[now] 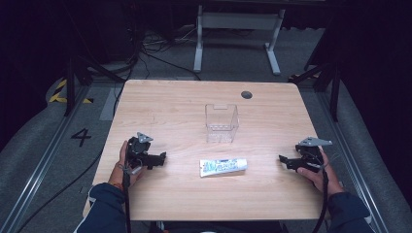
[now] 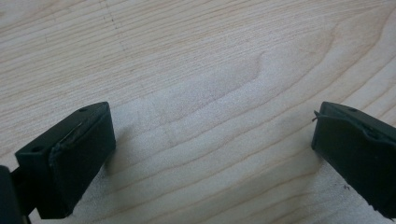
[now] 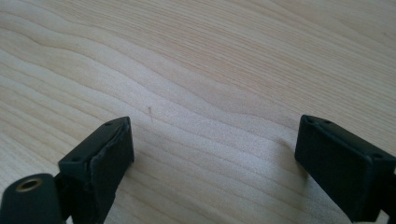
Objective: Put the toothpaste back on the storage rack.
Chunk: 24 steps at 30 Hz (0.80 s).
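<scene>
A white tube with blue-green print (image 1: 223, 167) lies flat near the middle of the wooden table (image 1: 175, 104). Just behind it stands a clear plastic box (image 1: 221, 123), upright and empty. My left gripper (image 1: 163, 158) rests on the table to the left of the tube, pointing toward it. In the left gripper view my left gripper (image 2: 212, 140) has its jaws wide apart over bare wood. My right gripper (image 1: 283, 159) rests right of the tube, aimed at it. In the right gripper view my right gripper (image 3: 212, 144) stands open, nothing between the pads.
A dark round cable hole (image 1: 246, 94) sits near the table's far edge. Beyond the table are a white desk frame (image 1: 237, 29) and cables on the grey floor (image 1: 160, 58). Black stands flank both sides.
</scene>
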{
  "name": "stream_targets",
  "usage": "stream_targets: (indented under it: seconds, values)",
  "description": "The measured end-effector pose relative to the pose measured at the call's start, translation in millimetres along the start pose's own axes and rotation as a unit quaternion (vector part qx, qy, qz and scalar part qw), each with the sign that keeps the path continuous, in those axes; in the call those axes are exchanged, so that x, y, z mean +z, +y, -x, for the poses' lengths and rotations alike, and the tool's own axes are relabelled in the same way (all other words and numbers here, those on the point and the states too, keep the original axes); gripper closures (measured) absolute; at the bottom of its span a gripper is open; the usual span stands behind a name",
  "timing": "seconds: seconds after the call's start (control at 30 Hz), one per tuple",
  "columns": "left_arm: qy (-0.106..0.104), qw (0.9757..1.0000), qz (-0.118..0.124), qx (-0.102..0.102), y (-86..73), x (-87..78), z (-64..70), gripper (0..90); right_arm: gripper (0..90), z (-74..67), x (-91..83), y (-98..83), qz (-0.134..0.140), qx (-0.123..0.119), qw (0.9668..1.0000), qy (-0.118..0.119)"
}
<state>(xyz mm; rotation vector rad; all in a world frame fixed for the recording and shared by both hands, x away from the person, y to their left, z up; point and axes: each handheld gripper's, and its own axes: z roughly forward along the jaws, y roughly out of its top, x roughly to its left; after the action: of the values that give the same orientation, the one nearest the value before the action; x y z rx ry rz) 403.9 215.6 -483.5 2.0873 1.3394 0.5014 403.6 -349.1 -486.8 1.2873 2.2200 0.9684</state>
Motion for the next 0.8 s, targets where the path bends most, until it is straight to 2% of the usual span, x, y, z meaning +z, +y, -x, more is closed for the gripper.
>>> stream_targets:
  seconds: [0.1, 0.17, 0.2, 0.27, 0.33, 0.4, 0.43, 0.47, 0.5, 0.53, 0.57, 0.6, 0.67, 0.7, 0.8]
  values:
    - [-0.009, 0.9999, 0.001, 0.015, 0.5, 0.5, -3.5, 0.0, 11.9, 0.9, -0.1, 0.1, 0.0, -0.005, 1.0, 0.004]
    - [-0.024, 0.9994, 0.0, 0.026, 0.1, 0.1, -6.8, 0.0, 11.9, 1.8, -0.1, 0.9, -0.004, -0.011, 0.9999, 0.011]
    - [-0.031, 0.9989, -0.002, 0.035, -0.1, -0.6, -8.8, 0.1, 11.9, 2.7, -0.2, 1.4, -0.005, -0.02, 0.9997, 0.016]
    - [-0.032, 0.9986, -0.002, 0.043, -0.5, -1.1, -10.3, 0.1, 11.7, 3.5, 0.2, 2.3, -0.008, -0.025, 0.9994, 0.02]
    - [-0.048, 0.9976, -0.003, 0.051, -2.2, -2.1, -12.0, 0.1, 11.8, 4.2, 0.6, 4.5, -0.013, -0.041, 0.9988, 0.026]
    - [-0.048, 0.9973, 0.0, 0.056, -2.1, -2.0, -12.5, 0.1, 13.3, 3.9, 0.0, 5.1, -0.018, -0.044, 0.9984, 0.03]
    - [-0.062, 0.996, -0.001, 0.065, -2.7, -2.2, -11.8, 0.1, 18.7, 2.8, -2.4, 7.9, -0.029, -0.052, 0.9975, 0.038]
    - [-0.066, 0.9952, -0.002, 0.073, -2.9, -2.5, -11.9, 0.1, 19.8, 1.3, -3.3, 9.0, -0.029, -0.063, 0.9969, 0.036]
    - [-0.066, 0.9952, -0.002, 0.073, -2.9, -2.5, -11.9, 0.1, 19.8, 1.3, -3.3, 9.0, -0.029, -0.063, 0.9969, 0.036]
    - [-0.074, 0.9936, -0.002, 0.085, -2.7, -2.7, -12.0, 0.1, 20.4, 0.4, -3.9, 10.1, -0.032, -0.069, 0.9962, 0.042]
    - [-0.076, 0.9938, -0.003, 0.081, -3.3, -2.8, -11.4, 0.1, 20.4, -0.9, -3.5, 11.6, -0.036, -0.071, 0.9952, 0.057]
    - [-0.076, 0.9934, -0.002, 0.086, -3.2, -2.9, -11.9, 0.1, 20.4, -2.4, -3.4, 13.0, -0.04, -0.075, 0.9944, 0.062]
    - [-0.081, 0.9933, -0.002, 0.082, -4.4, -3.6, -11.0, 0.1, 20.6, -5.9, -5.0, 16.5, -0.042, -0.085, 0.9929, 0.073]
    - [-0.082, 0.9924, -0.005, 0.091, -4.3, -4.5, -11.9, 0.1, 21.7, -7.8, -6.2, 18.3, -0.041, -0.089, 0.9921, 0.078]
    - [-0.082, 0.9923, -0.004, 0.093, -4.7, -4.5, -11.7, 0.1, 24.4, -16.5, -9.4, 24.3, -0.046, -0.117, 0.9879, 0.09]
